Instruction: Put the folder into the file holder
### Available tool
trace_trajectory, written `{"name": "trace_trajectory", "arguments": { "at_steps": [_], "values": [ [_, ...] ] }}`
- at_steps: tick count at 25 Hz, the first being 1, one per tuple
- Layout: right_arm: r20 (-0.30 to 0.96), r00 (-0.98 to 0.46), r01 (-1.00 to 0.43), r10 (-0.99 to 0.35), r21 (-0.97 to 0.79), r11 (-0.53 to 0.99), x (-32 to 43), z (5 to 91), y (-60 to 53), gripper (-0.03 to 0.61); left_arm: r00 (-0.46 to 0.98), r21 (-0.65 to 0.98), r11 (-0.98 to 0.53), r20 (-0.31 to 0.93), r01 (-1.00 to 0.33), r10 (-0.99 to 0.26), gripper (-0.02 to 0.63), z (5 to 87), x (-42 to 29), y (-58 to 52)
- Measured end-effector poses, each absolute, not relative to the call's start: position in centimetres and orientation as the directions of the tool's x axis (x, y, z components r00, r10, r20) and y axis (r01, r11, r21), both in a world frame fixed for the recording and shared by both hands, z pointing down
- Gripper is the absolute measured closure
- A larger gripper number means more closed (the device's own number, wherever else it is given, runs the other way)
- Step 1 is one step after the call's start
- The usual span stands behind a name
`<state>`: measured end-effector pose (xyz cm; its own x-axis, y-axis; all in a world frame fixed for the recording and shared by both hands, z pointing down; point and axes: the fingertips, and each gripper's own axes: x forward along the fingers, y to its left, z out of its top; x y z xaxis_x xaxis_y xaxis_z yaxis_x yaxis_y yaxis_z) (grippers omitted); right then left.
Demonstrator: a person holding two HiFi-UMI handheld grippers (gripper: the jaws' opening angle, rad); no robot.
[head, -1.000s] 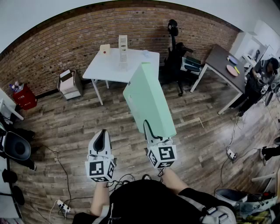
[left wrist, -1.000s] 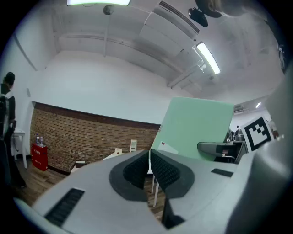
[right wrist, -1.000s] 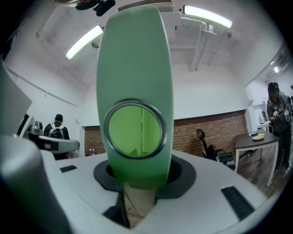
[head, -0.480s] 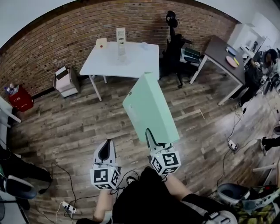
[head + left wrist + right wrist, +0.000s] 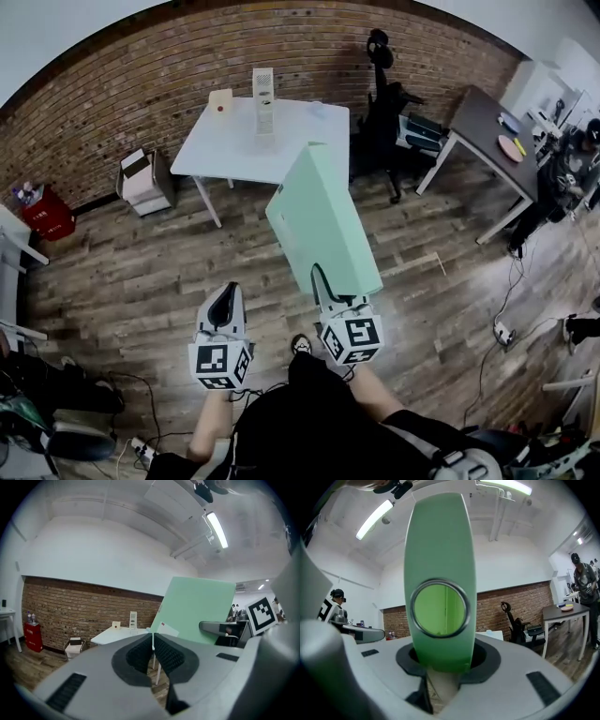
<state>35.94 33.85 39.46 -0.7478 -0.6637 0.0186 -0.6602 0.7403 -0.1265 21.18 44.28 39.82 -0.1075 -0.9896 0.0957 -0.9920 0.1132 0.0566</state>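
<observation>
A pale green folder (image 5: 323, 220) stands tilted up and away from my right gripper (image 5: 323, 277), which is shut on its lower spine end. In the right gripper view the folder's spine (image 5: 440, 550) with its round metal finger ring fills the middle, wedged between the jaws (image 5: 443, 660). My left gripper (image 5: 223, 292) hangs beside it at the left, shut and holding nothing; its pads (image 5: 161, 651) meet in the left gripper view, where the folder (image 5: 199, 609) shows at the right. The white mesh file holder (image 5: 263, 94) stands upright on the white table (image 5: 225, 145) ahead, also visible far off (image 5: 133, 619).
A small card (image 5: 220, 100) stands on the table's back left. A black office chair (image 5: 384, 103) is right of the table, and a dark desk (image 5: 487, 122) with a person (image 5: 562, 169) farther right. A low white cabinet (image 5: 141, 178) and red box (image 5: 42, 211) line the brick wall.
The folder stays gripped and both grippers keep their pose. The room has shifted in view, and the white table looks slightly nearer.
</observation>
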Motion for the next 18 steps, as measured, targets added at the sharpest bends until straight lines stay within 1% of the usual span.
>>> {"name": "trace_trajectory", "arguments": {
  "at_steps": [5,10,14,18],
  "values": [
    [0.024,-0.779,-0.625,-0.627,-0.118,0.772,33.8,37.4,26.6,0.43,-0.159,0.068,0.167,0.1,-0.984,-0.982,0.583,37.5,19.0,37.4],
    [0.027,-0.792,-0.608,-0.61,-0.123,0.784,33.0,38.0,22.7,0.429,-0.18,0.032,0.188,0.172,-0.982,-0.969,0.583,39.2,18.6,33.6],
    [0.032,-0.805,-0.59,-0.593,-0.147,0.794,32.7,39.0,19.9,0.43,-0.19,0.034,0.2,0.199,-0.979,-0.961,0.583,40.1,18.4,30.5],
    [0.056,-0.799,-0.598,-0.599,-0.19,0.779,32.7,40.6,17.8,0.43,-0.168,0.014,0.175,0.219,-0.985,-0.961,0.583,40.4,18.5,28.1]
  ]
}}
